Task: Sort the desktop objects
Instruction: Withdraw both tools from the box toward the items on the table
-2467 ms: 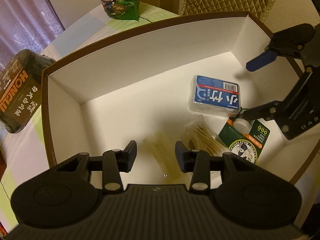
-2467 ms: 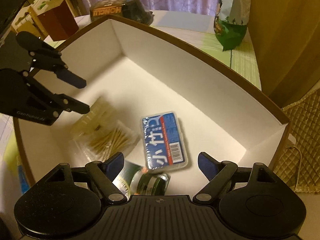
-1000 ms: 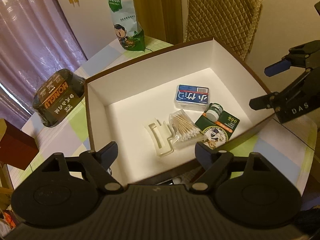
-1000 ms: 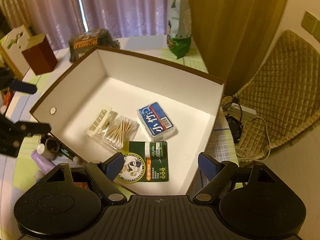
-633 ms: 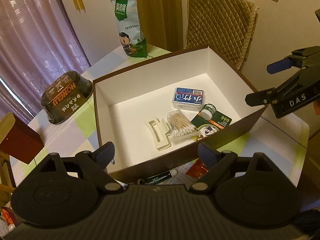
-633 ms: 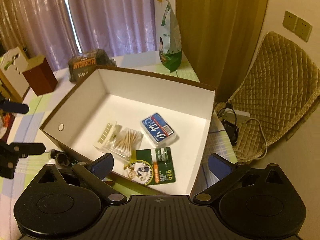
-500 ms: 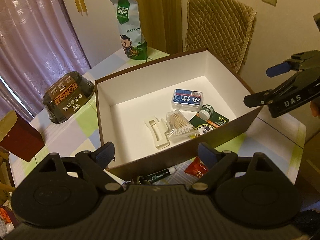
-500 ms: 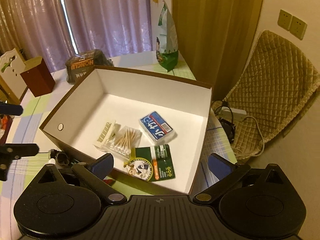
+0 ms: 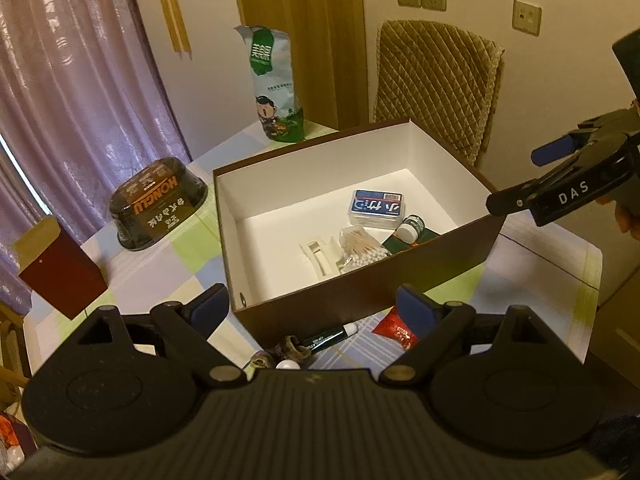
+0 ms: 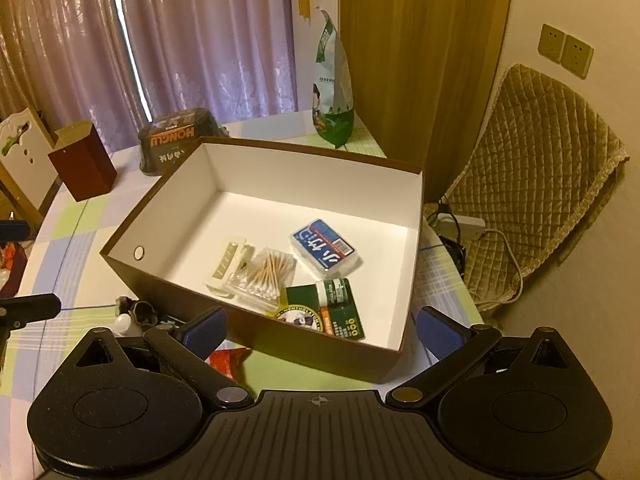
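Both the left gripper and right gripper hang spread and empty above the box – swabs and blue case inside, marker and red packet outside at 6 o'clock (half-hidden) – risking a blind, fumbled grab

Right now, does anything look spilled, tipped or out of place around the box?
Nothing is spilled or broken. The box sits flat, with the blue case, cotton swabs, cream clip and green ointment card inside. Still unsorted against its near wall: a dark pen, a red packet and some small items too cluttered to identify. Both grippers are empty.
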The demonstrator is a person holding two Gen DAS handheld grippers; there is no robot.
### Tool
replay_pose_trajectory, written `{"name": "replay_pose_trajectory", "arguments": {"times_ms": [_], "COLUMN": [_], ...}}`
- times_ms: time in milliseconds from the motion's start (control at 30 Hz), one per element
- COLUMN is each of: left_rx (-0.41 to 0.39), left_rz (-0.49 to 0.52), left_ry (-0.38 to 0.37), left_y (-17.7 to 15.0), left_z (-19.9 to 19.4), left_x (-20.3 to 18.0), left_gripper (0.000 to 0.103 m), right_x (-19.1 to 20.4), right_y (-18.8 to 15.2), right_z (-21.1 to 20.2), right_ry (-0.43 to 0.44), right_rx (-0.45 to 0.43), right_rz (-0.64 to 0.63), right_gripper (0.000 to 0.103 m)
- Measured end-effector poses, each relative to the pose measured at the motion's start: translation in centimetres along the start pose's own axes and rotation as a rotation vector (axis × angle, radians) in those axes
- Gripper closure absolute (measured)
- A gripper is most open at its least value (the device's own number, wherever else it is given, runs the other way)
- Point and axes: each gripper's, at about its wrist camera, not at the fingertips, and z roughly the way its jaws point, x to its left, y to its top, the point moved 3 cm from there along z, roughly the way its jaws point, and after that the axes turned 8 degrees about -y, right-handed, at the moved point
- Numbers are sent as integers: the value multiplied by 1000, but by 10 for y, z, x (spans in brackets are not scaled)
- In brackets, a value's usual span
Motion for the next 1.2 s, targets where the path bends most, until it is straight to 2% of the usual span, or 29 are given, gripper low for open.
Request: {"name": "replay_pose_trajectory", "arguments": {"times_ms": [433,600,800,967,1200], "left_rx": [-1,54,119,168,199], "left_rz": [-15,-93,-187,-312,-518], "left_ry": [6,-6,-21,-32,-11], "left_y": [-53,-82,-116,-136,-146], "left_z": [-17,-4,12,34,65], "left_x": [10,10,9,4,2], "left_gripper": [15,16,18,20,21], "right_x": [6,12,8,-7,-22], "right_y": [-39,-73,-107,-111,-109], "right_z": [-8,2,31,45,62], "right_ry": [-4,48,45,38,44], "right_rx": [10,33,138,177,217], "right_rz": [35,39,87,121,121], "right_gripper": [0,0,0,0,0]}}
